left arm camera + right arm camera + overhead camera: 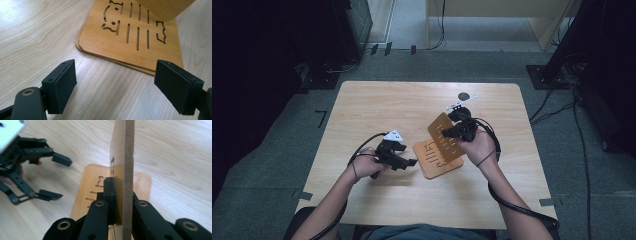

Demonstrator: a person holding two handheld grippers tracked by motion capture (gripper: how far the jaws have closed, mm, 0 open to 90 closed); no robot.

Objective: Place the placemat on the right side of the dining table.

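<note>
the right gripper (451,131) is clamped on one edge of a slotted bamboo board (445,136), lifted and tilted above a stack of matching boards (434,161) that lies flat near the middle of the table (362,107). the left gripper (409,155) sits just beside the stack with its jaws spread wide, grasping nothing. the grip is thin and off to one edge — in the right gripper view the board (123,170) stands on its side between the jaws, so it could pivot or slip out if swung fast. lowered carelessly, its hanging corner could catch the stack (130,37) and shove it askew — the left gripper isn't bracing it.
</note>
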